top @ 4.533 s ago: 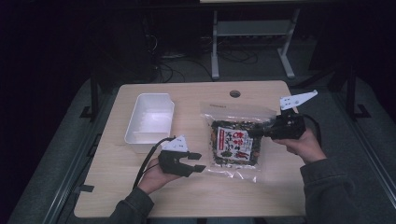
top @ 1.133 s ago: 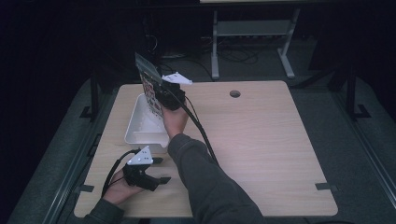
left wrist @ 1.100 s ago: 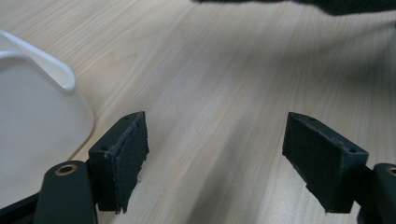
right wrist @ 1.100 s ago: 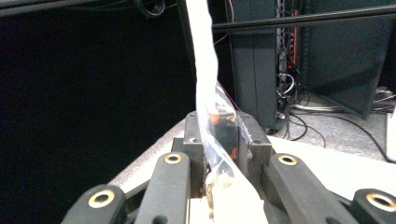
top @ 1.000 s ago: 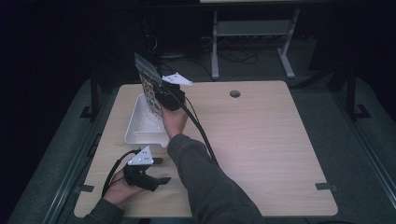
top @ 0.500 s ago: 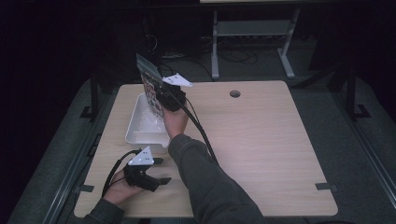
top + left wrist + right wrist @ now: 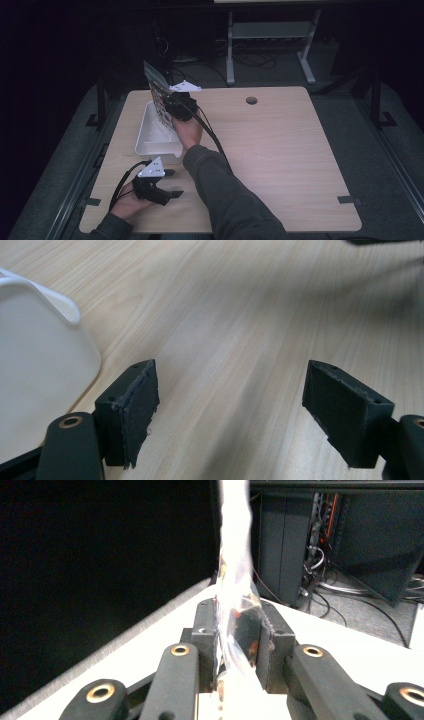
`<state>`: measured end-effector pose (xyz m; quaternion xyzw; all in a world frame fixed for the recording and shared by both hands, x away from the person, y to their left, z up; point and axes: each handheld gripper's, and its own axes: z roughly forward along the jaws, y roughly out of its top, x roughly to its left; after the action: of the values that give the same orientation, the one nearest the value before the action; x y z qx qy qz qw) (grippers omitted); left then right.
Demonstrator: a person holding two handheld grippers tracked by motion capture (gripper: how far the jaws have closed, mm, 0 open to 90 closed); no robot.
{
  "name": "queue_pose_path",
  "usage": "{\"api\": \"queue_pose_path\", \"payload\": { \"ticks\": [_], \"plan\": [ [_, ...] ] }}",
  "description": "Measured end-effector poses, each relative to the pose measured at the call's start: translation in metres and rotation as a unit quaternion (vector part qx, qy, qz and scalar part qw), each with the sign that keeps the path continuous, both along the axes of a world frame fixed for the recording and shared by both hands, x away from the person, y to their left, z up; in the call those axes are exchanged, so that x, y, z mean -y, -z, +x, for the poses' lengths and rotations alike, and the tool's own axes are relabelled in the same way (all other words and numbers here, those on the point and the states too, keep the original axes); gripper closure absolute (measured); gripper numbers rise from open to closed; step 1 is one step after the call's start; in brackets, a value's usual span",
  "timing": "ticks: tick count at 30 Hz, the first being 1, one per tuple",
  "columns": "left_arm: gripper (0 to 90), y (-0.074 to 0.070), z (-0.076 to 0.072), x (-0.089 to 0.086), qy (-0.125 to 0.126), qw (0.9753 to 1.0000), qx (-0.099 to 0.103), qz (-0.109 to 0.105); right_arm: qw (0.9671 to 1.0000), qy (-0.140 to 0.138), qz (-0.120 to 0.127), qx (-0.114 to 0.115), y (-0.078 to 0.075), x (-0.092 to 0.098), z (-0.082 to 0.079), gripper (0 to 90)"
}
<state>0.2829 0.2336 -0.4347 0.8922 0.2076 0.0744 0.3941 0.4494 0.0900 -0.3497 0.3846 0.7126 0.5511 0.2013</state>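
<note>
Right gripper [image 7: 174, 106]: jaws pressed together on one edge of the snack bag [image 7: 159, 97], the plastic squeezed flat between the pads in the right gripper view [image 7: 239, 645]; the arm reached across the person's body to the far left of the table [image 7: 280, 150].
Snack bag: hung tilted in the air over the far end of the white tray [image 7: 150, 142], its top corner higher than the gripper and leaning away from the person; held at one edge only, no part of it seen resting in the tray.
White tray: sat open and empty on the left side of the table, long side running away from the person, its near rim [image 7: 47, 290] just beside the left gripper.
Left gripper [image 7: 170, 183]: jaws spread wide over bare wood, nothing between the pads [image 7: 137, 405]; rested low on the table just in front of the tray's near end, apart from the bag.
Step in hand, as judged: lowering the bag into the tray.
Risk, slip: the thin film was pinched at a single edge, so the contents' weight could have dragged it out of the pads.
Risk, miss: the bag hung tilted near the far rim; a release there could have left it draped over the wall or off the table's far edge.
Risk, tray shift: nothing steadied the tray, so a push from the bag could have slid it.
</note>
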Motion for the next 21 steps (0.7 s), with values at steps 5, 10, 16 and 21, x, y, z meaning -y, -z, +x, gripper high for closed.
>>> {"api": "queue_pose_path", "payload": {
  "ticks": [5,10,16,21],
  "plan": [
    [21.9,0.000,0.000,0.001,-0.001,1.0000,0.000,0.000,0.9983,-0.029,-0.041,-0.029,-0.002,0.007,0.003,68.6],
    [21.9,0.001,0.000,0.002,0.000,1.0000,-0.001,0.003,0.9960,-0.038,-0.072,-0.037,0.000,0.017,0.006,69.7],
    [21.9,0.001,0.000,0.003,0.001,1.0000,-0.001,0.005,0.9956,-0.032,-0.081,-0.034,0.002,0.018,0.003,71.0],
    [21.9,0.001,0.000,0.003,0.002,1.0000,0.001,0.006,0.9953,-0.008,-0.090,-0.035,0.002,0.013,-0.002,71.7]
  ]
}}
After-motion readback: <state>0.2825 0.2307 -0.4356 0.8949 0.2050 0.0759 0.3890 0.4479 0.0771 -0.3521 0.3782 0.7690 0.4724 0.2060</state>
